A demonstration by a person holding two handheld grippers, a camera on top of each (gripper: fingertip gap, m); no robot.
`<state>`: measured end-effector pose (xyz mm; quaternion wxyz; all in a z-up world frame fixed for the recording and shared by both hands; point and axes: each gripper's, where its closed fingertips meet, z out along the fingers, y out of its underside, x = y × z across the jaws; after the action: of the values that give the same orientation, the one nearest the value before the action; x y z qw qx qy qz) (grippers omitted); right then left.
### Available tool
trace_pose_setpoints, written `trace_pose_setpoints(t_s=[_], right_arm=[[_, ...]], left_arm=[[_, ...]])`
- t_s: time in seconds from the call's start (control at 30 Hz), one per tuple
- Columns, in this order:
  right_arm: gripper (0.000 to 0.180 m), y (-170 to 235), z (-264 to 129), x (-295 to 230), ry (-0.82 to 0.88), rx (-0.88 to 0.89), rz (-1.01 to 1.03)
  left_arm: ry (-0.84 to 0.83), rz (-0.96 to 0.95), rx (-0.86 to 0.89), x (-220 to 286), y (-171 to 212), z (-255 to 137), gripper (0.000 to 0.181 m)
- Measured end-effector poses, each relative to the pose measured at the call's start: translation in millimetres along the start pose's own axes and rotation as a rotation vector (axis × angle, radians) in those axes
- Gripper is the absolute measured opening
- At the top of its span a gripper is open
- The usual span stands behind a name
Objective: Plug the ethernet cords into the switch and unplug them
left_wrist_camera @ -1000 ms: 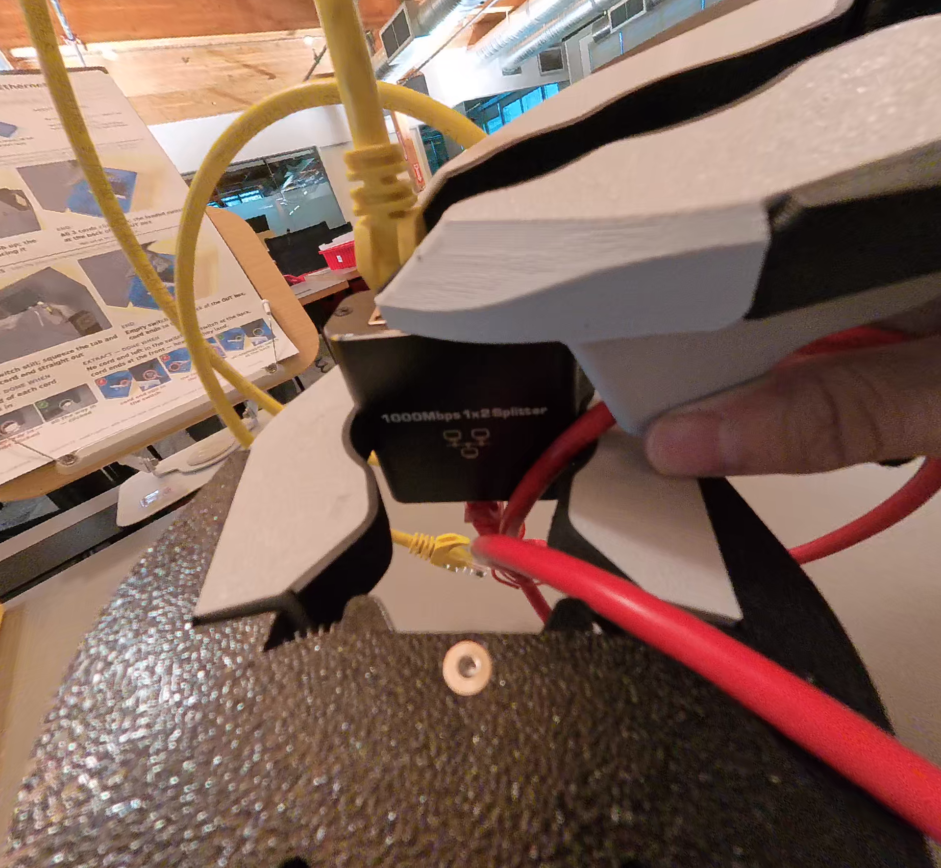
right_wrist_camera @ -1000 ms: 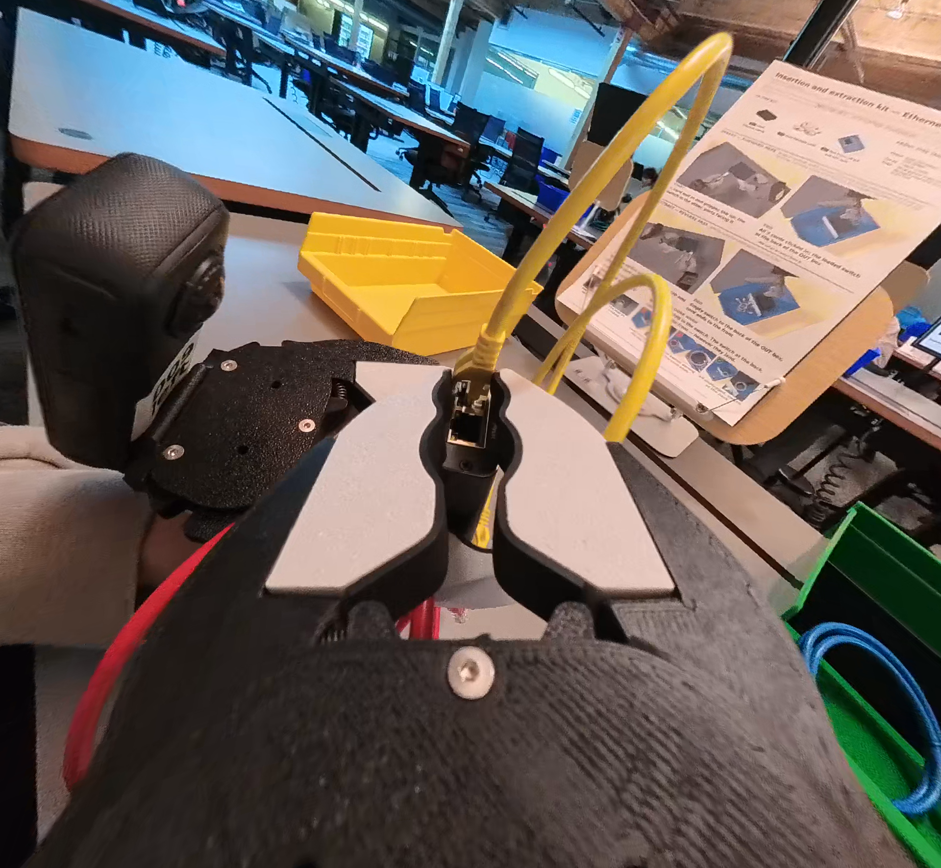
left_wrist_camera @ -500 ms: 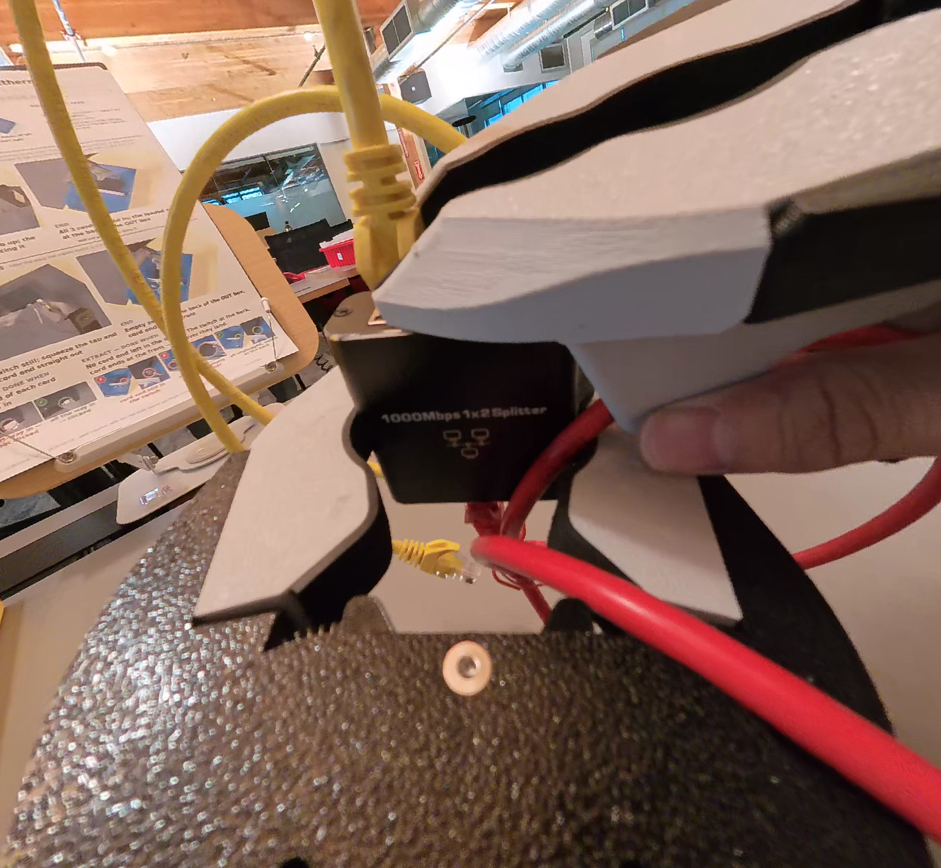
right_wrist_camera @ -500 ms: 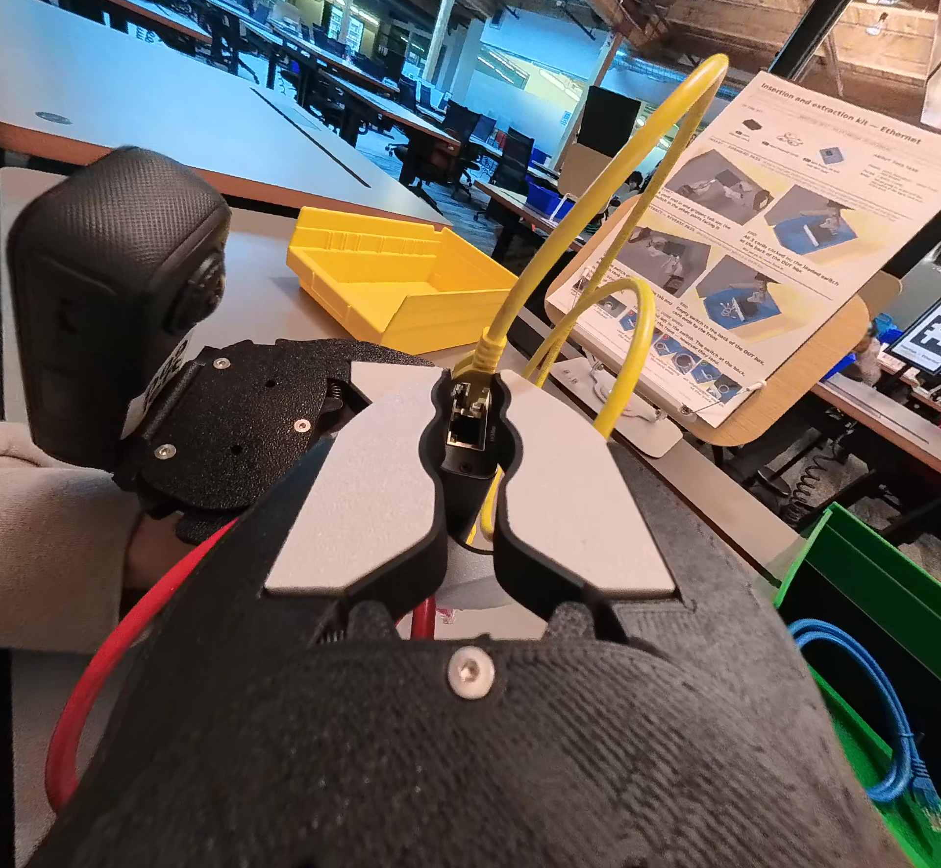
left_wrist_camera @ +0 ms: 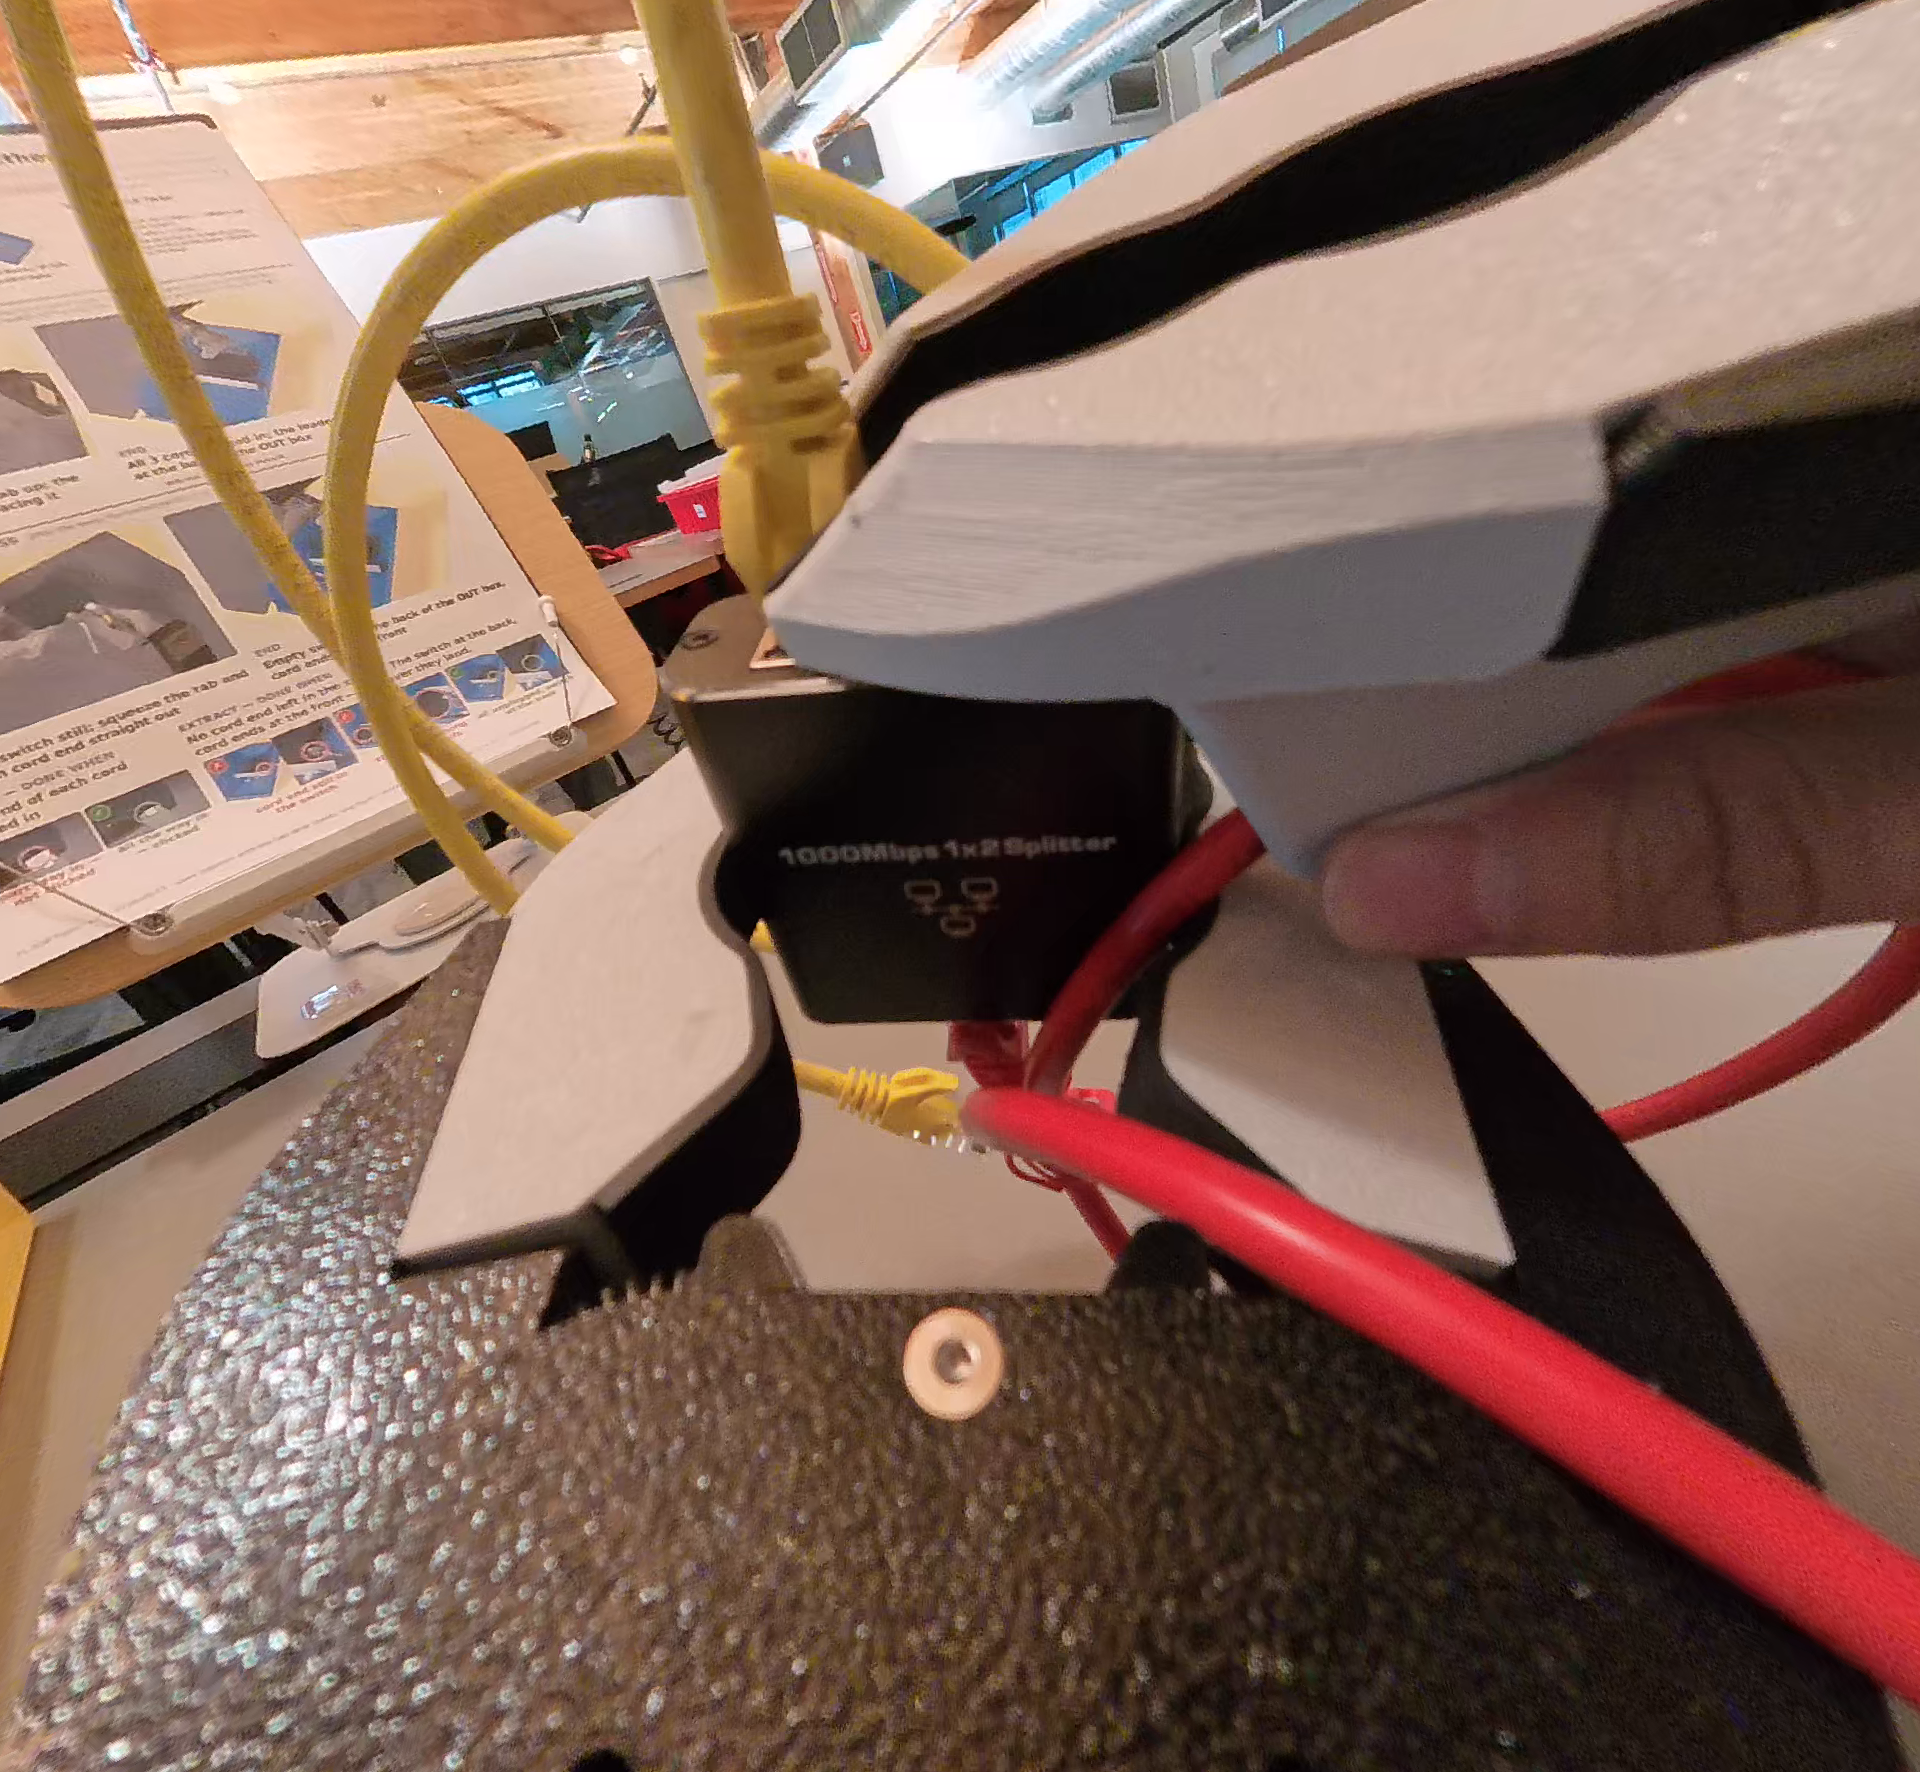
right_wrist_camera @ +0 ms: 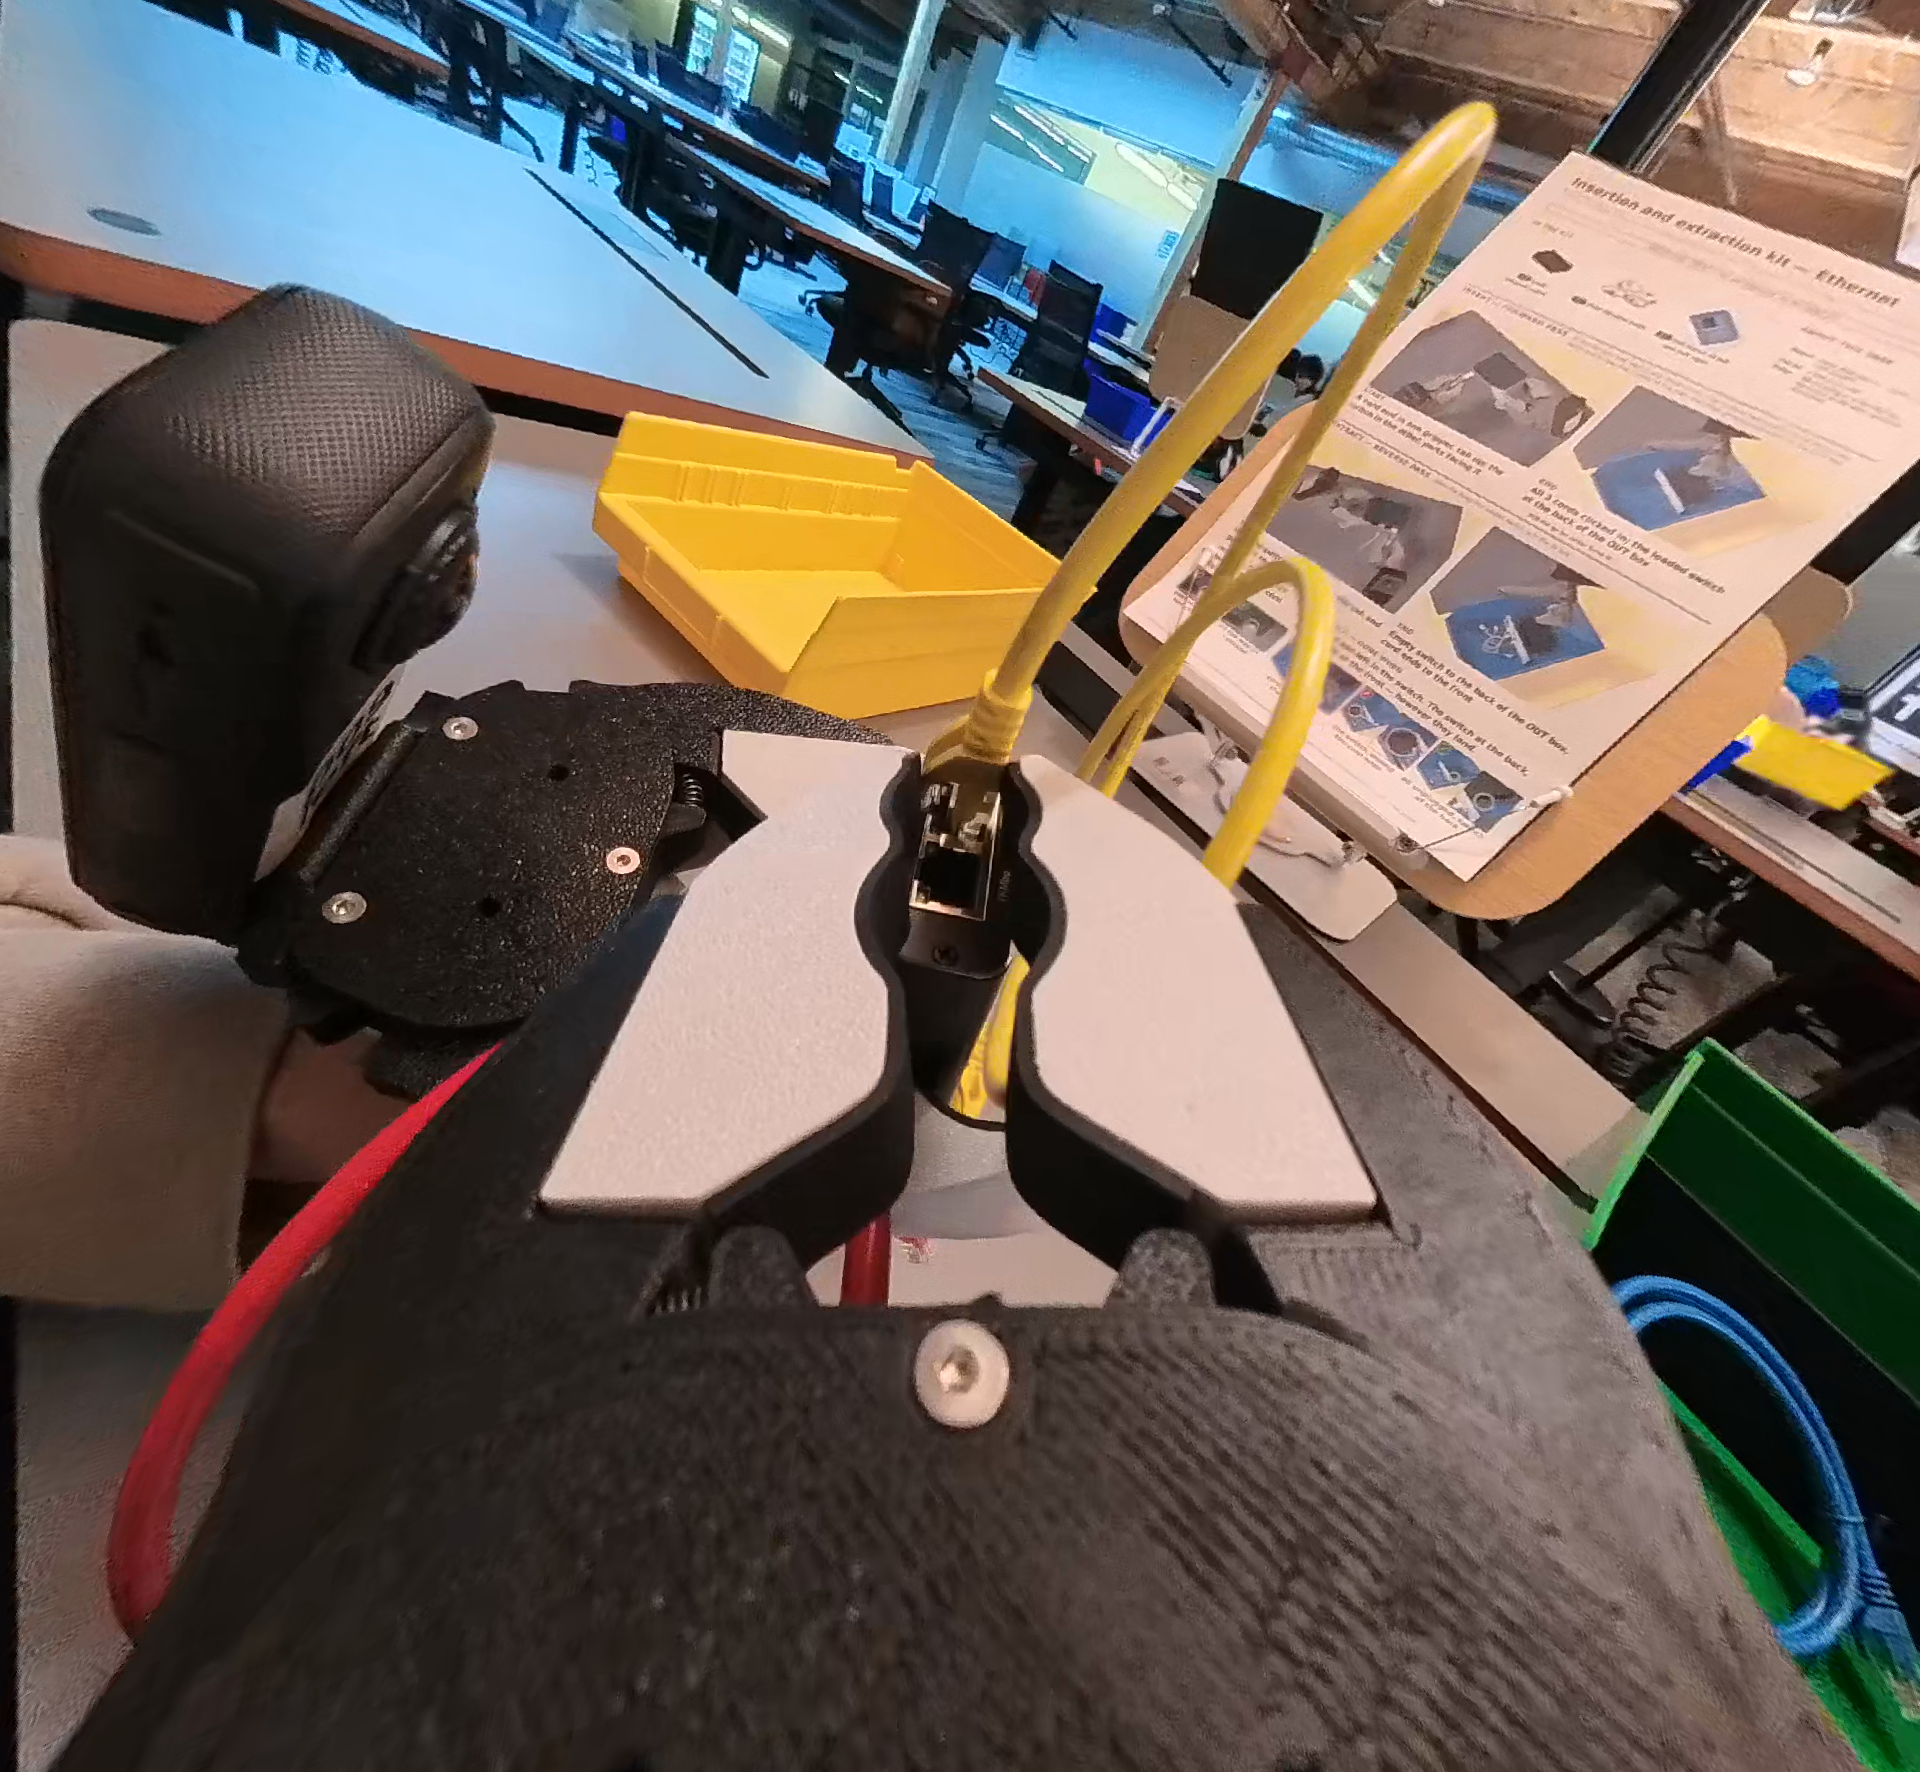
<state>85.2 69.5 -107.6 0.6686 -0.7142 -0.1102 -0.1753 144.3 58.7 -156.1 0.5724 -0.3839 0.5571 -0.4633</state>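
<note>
The black switch (left_wrist_camera: 935,787) is gripped between the fingers of my left gripper (left_wrist_camera: 956,891). My right gripper (right_wrist_camera: 966,787) is also shut on the switch (right_wrist_camera: 951,891), across its thin sides. Its grey fingers (left_wrist_camera: 1195,517) reach in from the upper right in the left wrist view. A yellow cord (left_wrist_camera: 769,392) is plugged into the switch's top, with an empty port beside it (right_wrist_camera: 945,881). A red cord (left_wrist_camera: 1455,1307) runs to the switch's lower end. A loose yellow plug (left_wrist_camera: 899,1099) lies below. A person's finger (left_wrist_camera: 1610,839) rests under the right gripper.
An empty yellow bin (right_wrist_camera: 831,579) sits on the table (right_wrist_camera: 540,579) beyond the grippers. A green bin (right_wrist_camera: 1766,1203) at the right holds a blue cord (right_wrist_camera: 1818,1462). An instruction board (right_wrist_camera: 1558,527) stands on a stand behind the yellow cord loop. Spacing between my two grippers at the tips: around 7 centimetres.
Both grippers keep their hold on the switch. The yellow cord loop has swung slightly to the left in the left wrist view. The right wrist view has shifted a little.
</note>
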Motion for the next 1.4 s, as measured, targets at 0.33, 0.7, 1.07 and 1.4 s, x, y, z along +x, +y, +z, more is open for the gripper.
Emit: trace_pose_setpoints(t_s=[0.33,0.7,1.07,1.4], right_arm=[[0.014,2,-2,4,0.006,0.003,0.027],[0.015,16,-3,8,0.017,-0.041,-0.005],[0.015,21,-3,4,0.023,-0.118,-0.149],[0.016,26,-3,6,-0.003,-0.189,-0.299]], left_arm=[[0.007,0.007,-0.02,1,1,3,0.076],[0.002,0.035,-0.096,3,14,9,0.075],[0.025,0.019,-0.134,5,21,6,0.075],[0.04,0.019,-0.173,6,27,6,0.076]])
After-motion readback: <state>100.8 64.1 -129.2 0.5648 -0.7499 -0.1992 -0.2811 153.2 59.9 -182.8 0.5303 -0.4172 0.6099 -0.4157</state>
